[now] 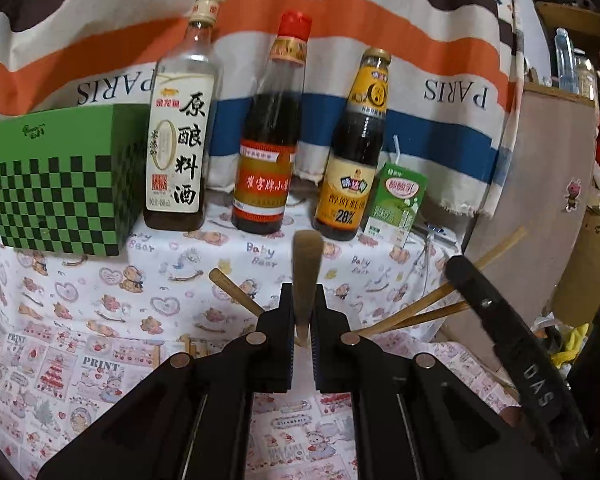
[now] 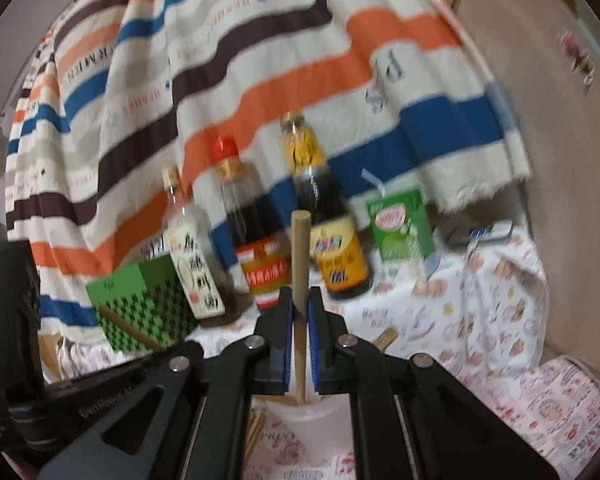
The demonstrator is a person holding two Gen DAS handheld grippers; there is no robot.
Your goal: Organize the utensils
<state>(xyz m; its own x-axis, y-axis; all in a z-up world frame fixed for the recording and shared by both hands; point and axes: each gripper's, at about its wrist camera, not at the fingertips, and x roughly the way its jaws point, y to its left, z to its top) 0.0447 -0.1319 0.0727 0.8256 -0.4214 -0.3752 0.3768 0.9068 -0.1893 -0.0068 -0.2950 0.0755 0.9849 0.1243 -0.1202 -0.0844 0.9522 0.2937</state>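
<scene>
In the left wrist view my left gripper (image 1: 305, 292) is shut on a flat wooden utensil handle (image 1: 307, 264) that stands upright between the pads. Several wooden chopsticks (image 1: 416, 310) fan out from behind the fingers, one of them slanting left (image 1: 234, 290). The right gripper's black body (image 1: 500, 336) crosses the right side. In the blurred right wrist view my right gripper (image 2: 300, 296) is shut on a round wooden stick (image 2: 300, 248). The stick's lower end goes down into a whitish cup (image 2: 328, 410). More chopsticks (image 2: 256, 430) lie at the cup's left.
Three sauce bottles (image 1: 268, 140) stand in a row at the back, with a green checkered box (image 1: 60, 184) on their left and a green drink carton (image 1: 400, 204) on their right. A striped cloth (image 1: 340, 20) hangs behind. The patterned tablecloth (image 1: 100, 320) ends at the right by a board (image 1: 540, 200).
</scene>
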